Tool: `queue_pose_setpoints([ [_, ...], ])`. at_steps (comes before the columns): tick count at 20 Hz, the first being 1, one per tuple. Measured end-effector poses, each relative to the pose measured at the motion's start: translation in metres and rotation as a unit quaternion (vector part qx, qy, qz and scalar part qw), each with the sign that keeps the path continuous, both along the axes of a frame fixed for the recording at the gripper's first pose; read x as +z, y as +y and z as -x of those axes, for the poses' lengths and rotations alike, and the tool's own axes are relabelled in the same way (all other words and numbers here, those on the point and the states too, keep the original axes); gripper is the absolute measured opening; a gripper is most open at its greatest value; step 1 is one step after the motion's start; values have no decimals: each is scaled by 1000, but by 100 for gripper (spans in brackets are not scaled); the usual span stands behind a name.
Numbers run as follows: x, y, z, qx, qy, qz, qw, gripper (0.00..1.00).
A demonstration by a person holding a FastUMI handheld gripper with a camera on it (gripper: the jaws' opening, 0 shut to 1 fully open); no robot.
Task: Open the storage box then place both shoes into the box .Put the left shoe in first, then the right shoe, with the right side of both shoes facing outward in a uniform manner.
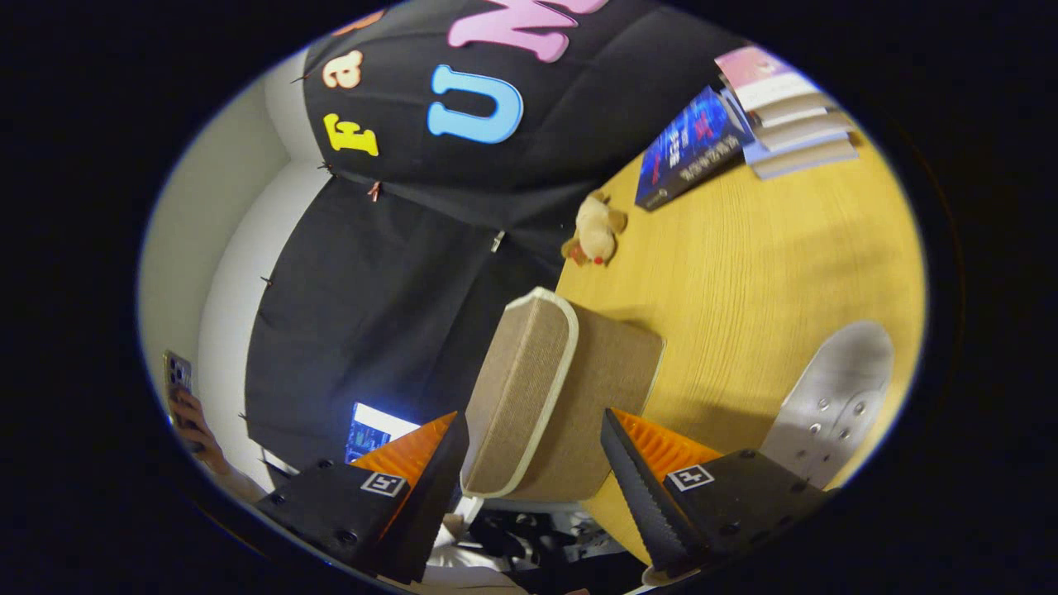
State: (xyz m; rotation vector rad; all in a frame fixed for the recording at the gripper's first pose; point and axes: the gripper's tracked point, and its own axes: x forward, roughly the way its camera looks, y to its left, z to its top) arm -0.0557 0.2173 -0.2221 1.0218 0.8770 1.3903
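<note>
The storage box (603, 372) is beige woven fabric with a white-piped lid (521, 388), and it stands on the wooden table (744, 273). The view is rolled sideways, so the lid faces the booth wall side; it looks closed. My gripper (531, 417) is open, and the box's near end sits between and just ahead of the two orange-and-black fingers, neither of which presses on it. A pale grey clog-style shoe (835, 397) with round holes lies on the table just beyond the right finger (653, 463), beside the box. The box's near end is hidden below the fingers.
A small plush toy (595, 231) sits on the table beyond the box, near the black cloth wall. Further back are a blue book (690, 149) and a stack of books (785, 116). A hand holding a phone (180, 388) is off beside the left finger.
</note>
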Motion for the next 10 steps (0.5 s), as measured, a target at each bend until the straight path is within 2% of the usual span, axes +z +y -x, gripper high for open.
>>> queue_pose_setpoints([
  [2,-4,13,8,34,42,-28,998,98],
  [6,-4,36,27,78,76,-54,993,98],
  [10,-2,55,40,95,101,-67,988,98],
])
